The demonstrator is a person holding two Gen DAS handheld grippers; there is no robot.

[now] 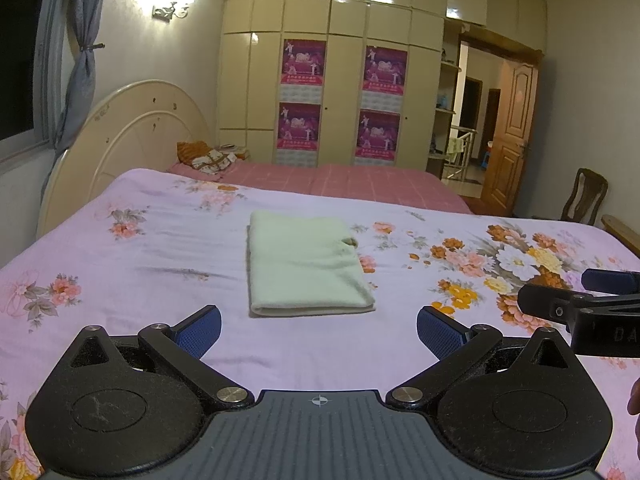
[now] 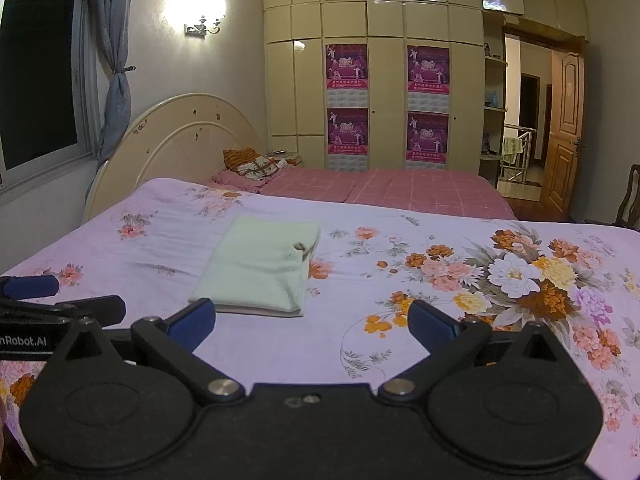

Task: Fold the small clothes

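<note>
The pale green garment lies folded into a neat rectangle mid-bed; both the left tool and right tool stand apart, empty, so folding looks finished.

Background: floral bedspread, pink checked sheet, cream headboard, wardrobe with purple posters, lit wall lamp, open wooden door.
</note>
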